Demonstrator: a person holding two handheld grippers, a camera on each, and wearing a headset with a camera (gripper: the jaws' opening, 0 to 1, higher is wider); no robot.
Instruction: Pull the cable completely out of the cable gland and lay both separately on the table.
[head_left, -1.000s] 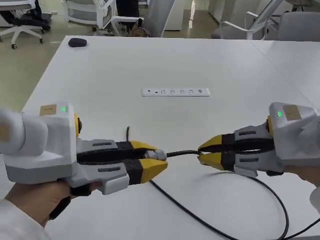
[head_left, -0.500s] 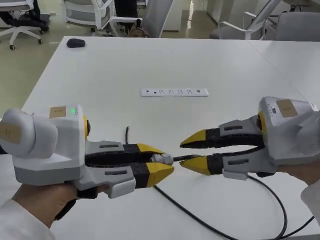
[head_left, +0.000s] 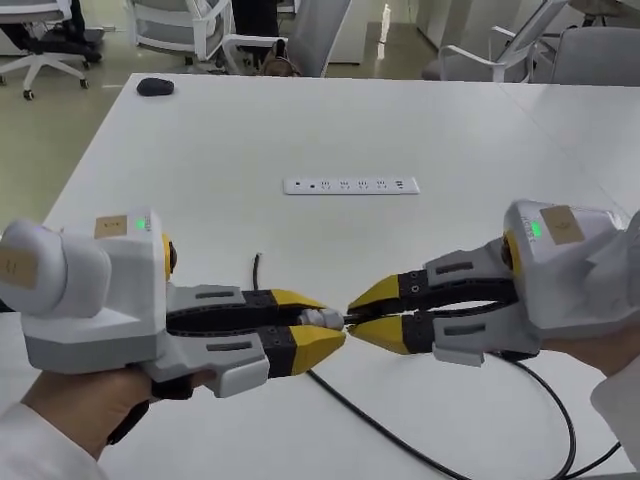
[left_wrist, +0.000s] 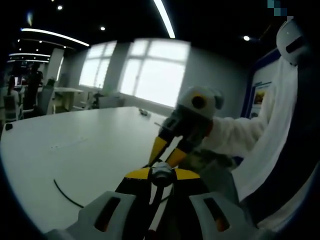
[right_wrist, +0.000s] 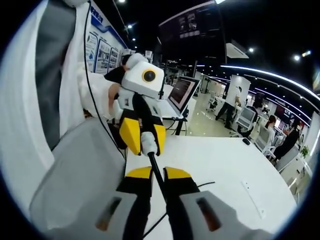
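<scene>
Yellow jaws of the left gripper (head_left: 330, 322) pinch the little grey cable gland (head_left: 322, 318) just above the white table (head_left: 300, 130) in the head view. The right gripper (head_left: 354, 317) squeezes the black cable (head_left: 372, 421) right beside it.

In the left gripper view, the cable gland (left_wrist: 161, 171) sits tight between the jaws.

In the right gripper view, the cable (right_wrist: 155, 167) runs between the closed jaws into the cable gland (right_wrist: 148, 142).
</scene>
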